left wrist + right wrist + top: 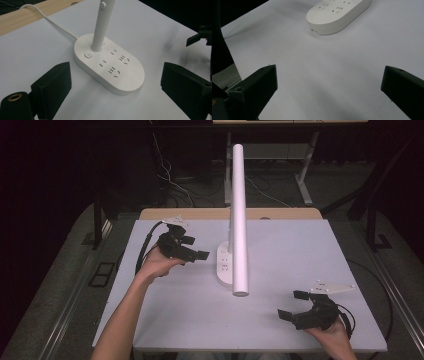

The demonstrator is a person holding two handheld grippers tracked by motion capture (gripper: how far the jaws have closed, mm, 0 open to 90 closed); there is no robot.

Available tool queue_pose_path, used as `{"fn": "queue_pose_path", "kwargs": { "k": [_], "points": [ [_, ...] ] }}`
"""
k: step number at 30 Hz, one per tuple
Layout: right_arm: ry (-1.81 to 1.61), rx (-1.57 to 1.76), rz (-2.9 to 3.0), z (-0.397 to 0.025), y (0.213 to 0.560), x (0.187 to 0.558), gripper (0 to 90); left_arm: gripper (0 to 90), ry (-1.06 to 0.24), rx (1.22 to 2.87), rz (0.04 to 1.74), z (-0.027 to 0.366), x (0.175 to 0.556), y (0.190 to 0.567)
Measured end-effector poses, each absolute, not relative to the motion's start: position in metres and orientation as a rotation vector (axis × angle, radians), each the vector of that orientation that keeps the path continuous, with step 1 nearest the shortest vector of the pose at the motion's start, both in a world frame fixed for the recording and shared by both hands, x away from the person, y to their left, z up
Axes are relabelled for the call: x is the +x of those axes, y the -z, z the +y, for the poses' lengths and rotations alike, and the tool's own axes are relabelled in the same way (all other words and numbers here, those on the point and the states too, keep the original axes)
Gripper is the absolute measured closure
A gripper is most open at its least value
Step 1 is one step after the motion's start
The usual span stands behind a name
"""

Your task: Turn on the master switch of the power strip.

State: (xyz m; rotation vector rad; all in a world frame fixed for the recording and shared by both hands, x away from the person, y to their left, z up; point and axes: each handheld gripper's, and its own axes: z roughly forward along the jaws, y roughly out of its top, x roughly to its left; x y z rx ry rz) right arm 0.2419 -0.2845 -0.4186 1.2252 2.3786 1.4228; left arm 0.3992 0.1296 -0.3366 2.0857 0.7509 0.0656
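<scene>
A white desk lamp stands near the middle of the white table [280, 245]. Its oval base [225, 265] [110, 65] [338, 15] carries several sockets and a round power button [88, 55]. A long white tube [238, 215] rises from a stem [101, 25] on the base. My left gripper [196, 247] [116, 82] is held open just left of the base, its jaws pointing at it with nothing between them. My right gripper [291, 304] [329, 77] is open over bare table near the front right, well apart from the lamp.
A white cable [50, 18] runs from the base toward the wooden strip [200, 213] at the table's far edge. Beyond the table are a dark floor, loose cables and desk legs [305, 180]. Bare table lies between the two grippers.
</scene>
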Motion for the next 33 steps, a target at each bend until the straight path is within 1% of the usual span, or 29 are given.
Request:
{"fn": "queue_pose_path", "kwargs": {
  "k": [6, 15, 17, 18, 26, 28, 29, 30, 32, 33],
  "points": [
    [-1.424, 1.226, 2.377, -0.285, 0.419, 0.242, 0.1, 13.1, -0.059, 2.108, 0.759, 0.124, 0.41, 0.339],
    [-1.425, 1.225, 2.378, -0.285, 0.419, 0.242, 0.1, 16.2, -0.054, 2.129, 0.774, 0.117, 0.421, 0.339],
    [-1.426, 1.225, 2.378, -0.285, 0.419, 0.242, 0.1, 17.1, -0.051, 2.129, 0.778, 0.116, 0.424, 0.339],
    [-1.426, 1.225, 2.378, -0.285, 0.419, 0.242, 0.1, 17.8, -0.052, 2.098, 0.807, 0.113, 0.425, 0.339],
    [-1.423, 1.229, 2.381, -0.285, 0.419, 0.242, 0.1, 24.3, -0.039, 2.116, 0.79, 0.11, 0.434, 0.342],
    [-1.42, 1.23, 2.382, -0.285, 0.419, 0.242, 0.1, 28.3, -0.04, 2.11, 0.796, 0.108, 0.436, 0.344],
    [-1.42, 1.23, 2.382, -0.285, 0.419, 0.242, 0.1, 28.3, -0.042, 2.105, 0.794, 0.108, 0.437, 0.345],
    [-1.421, 1.229, 2.382, -0.285, 0.42, 0.242, 0.1, 31.5, -0.045, 2.107, 0.789, 0.108, 0.439, 0.347],
    [-1.42, 1.229, 2.382, -0.285, 0.42, 0.242, 0.1, 34.6, -0.045, 2.1, 0.793, 0.107, 0.44, 0.349],
    [-1.42, 1.229, 2.382, -0.285, 0.42, 0.242, 0.1, 34.6, -0.045, 2.097, 0.793, 0.107, 0.441, 0.35]
  ]
}}
